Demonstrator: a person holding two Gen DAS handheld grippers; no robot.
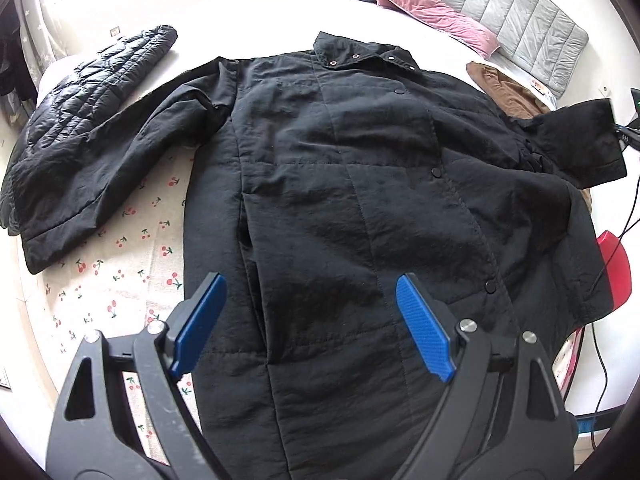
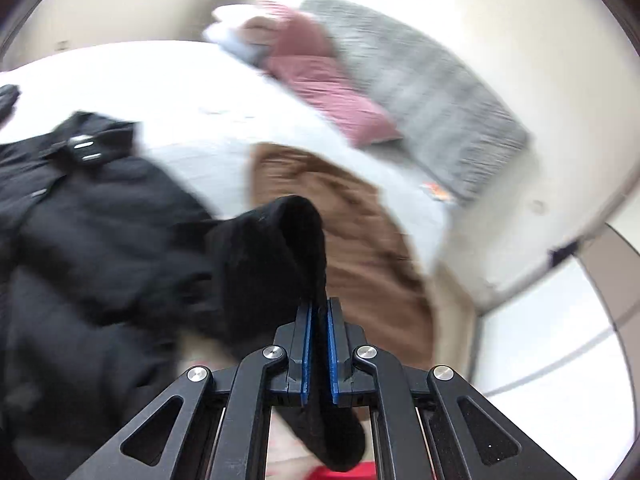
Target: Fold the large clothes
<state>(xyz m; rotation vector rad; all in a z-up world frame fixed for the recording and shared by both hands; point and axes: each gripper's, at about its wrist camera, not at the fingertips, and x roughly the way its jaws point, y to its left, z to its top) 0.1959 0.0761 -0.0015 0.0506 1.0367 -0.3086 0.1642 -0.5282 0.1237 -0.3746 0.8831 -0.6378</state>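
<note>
- At 9 o'clock in the left wrist view, a quilted black jacket (image 1: 100, 80) lies bunched on the bed (image 1: 248, 12), touching the outstretched sleeve of the coat.
- The black coat (image 1: 340, 184) is spread flat, front up, across the middle of the bed, collar toward 12 o'clock and hem toward 6 o'clock (its snaps run down the front).
- The left claw (image 1: 310, 320) hangs over the lower part of the coat at 6 o'clock, its blue pads wide apart with nothing between them.
- At 1 o'clock, pink pillows (image 1: 432, 12) lean by a grey padded headboard (image 1: 516, 12).
- At 3 o'clock, a brown garment (image 1: 508, 88) lies under the coat's far sleeve (image 1: 576, 140), which is lifted off the bed.
- The right claw (image 2: 319, 308) is clamped tight on that sleeve's cuff (image 2: 288, 248); this view is blurred.
</note>
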